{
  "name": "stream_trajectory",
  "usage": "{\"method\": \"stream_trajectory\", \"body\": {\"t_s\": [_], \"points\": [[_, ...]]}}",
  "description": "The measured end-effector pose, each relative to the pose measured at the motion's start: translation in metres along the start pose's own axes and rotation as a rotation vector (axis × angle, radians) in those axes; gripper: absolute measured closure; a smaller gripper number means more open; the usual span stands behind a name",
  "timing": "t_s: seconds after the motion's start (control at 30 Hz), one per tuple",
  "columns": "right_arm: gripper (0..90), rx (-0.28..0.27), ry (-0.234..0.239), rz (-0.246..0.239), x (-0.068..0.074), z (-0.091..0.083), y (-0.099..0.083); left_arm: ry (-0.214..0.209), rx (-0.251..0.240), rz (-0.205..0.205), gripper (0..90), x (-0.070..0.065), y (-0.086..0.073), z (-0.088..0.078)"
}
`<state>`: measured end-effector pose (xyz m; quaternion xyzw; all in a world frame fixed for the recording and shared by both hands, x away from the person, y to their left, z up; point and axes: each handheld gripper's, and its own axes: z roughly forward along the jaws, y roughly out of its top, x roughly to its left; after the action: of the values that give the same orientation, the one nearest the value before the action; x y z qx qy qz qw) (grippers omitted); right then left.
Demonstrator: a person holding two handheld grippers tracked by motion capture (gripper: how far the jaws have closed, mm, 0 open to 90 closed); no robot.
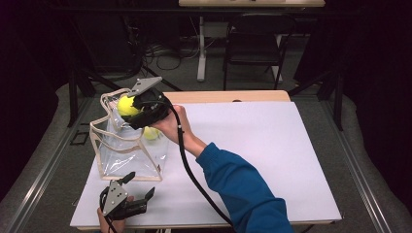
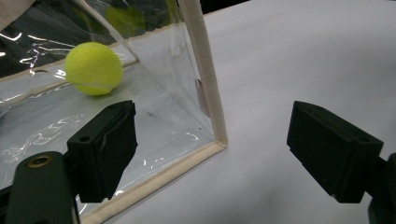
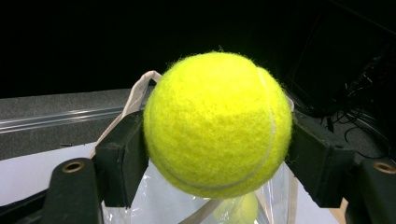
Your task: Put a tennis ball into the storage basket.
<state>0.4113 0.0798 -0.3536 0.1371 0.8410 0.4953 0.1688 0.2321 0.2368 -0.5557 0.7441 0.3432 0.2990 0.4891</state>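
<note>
R gripper (image 1: 130, 112) clamps tennis ball (image 1: 127, 105) above clear bag (image 1: 127, 145) at table's left; L gripper (image 1: 141, 184) jaws wide, empty, near edge.

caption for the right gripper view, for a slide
Right gripper clamps a tennis ball above the clear bag.

Yellow ball (image 3: 217, 123), clear bag (image 1: 127, 145) w/ beige trim.

Overhead light brightens the white table (image 1: 272, 145); surroundings fall into darkness. Glare streaks the clear bag (image 2: 56, 116). Near jaws blur softly.
</note>
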Motion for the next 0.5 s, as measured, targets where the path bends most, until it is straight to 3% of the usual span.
{"method": "stream_trajectory", "body": {"t_s": [0.5], "points": [[26.1,0.031,0.024,0.018,0.000,0.012,-0.004,-0.003,0.003,-0.006,16.2,0.001,0.000,0.000]]}}
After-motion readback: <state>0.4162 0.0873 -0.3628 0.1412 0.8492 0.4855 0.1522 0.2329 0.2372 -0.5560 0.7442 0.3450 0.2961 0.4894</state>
